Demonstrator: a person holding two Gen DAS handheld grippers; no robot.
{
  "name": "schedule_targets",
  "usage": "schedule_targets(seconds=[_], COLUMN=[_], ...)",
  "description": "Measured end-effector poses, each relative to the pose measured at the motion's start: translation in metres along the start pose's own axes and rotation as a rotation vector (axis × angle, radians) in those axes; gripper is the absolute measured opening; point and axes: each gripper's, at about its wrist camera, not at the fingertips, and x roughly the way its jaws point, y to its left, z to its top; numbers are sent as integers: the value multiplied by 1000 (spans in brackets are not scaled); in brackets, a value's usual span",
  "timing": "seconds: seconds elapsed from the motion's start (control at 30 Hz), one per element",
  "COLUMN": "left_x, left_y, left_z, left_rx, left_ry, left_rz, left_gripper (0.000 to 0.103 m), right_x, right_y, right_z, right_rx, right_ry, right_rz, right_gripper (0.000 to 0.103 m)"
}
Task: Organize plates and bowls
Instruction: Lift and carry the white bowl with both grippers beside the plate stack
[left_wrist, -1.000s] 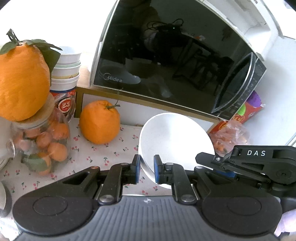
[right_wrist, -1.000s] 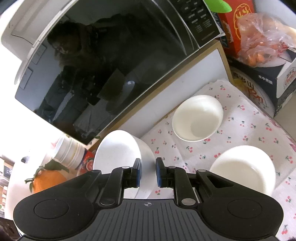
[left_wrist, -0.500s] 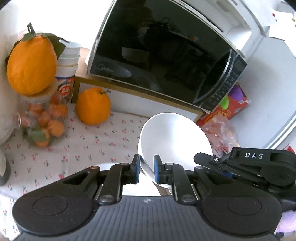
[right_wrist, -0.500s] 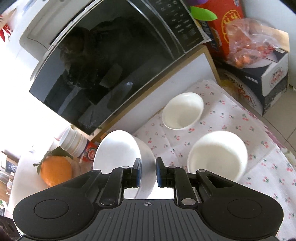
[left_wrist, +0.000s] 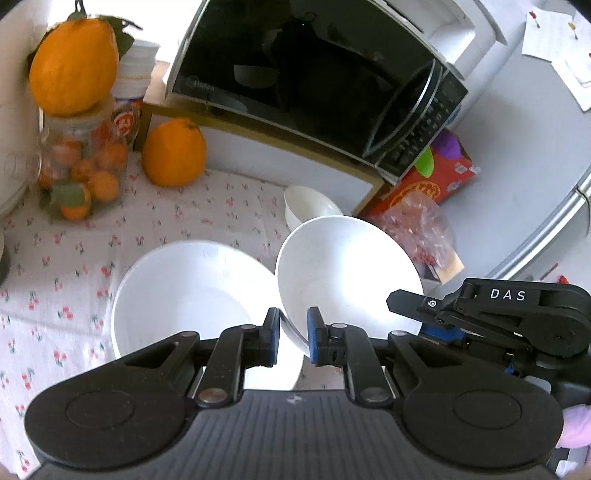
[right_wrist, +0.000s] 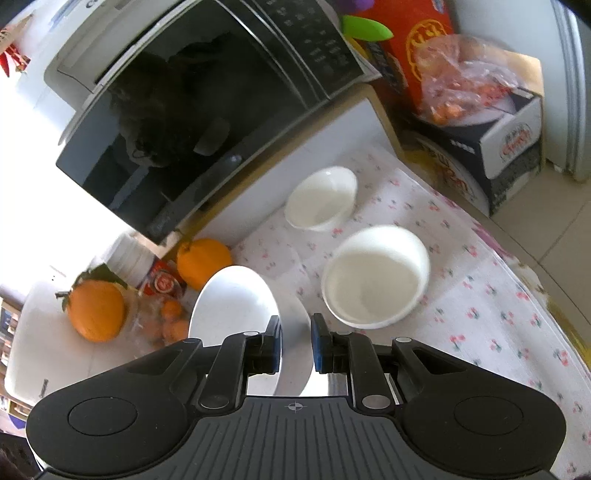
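Now both grippers have swung over the tablecloth (left_wrist: 74, 258), bringing a large bowl (left_wrist: 192, 295) into view. We're pinching one tilted white bowl (left_wrist: 347, 269) with the left gripper (left_wrist: 292, 332) and right gripper (right_wrist: 295, 343) together.

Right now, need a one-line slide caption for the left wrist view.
Both grippers grip a tilted white bowl above a larger bowl on the floral tablecloth.

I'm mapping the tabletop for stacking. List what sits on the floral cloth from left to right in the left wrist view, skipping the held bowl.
Glass jar of small oranges → loose orange → large white bowl → small white bowl.
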Motion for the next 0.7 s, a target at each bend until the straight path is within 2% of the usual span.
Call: schedule_targets(seconds=[0.27,0.7], left_x=[2,15], left_y=[-4,-16], left_z=[-21,-46], left_rx=[8,-6], left_ry=[56,154], left_rz=[-27,-65], left_gripper=[13,14], right_x=[-7,-16], right_y=[-33,-69], right_z=[-16,-21], right_rx=[65,66], right_ry=[41,102], right_rz=[-4,-42], right_gripper=[17,17])
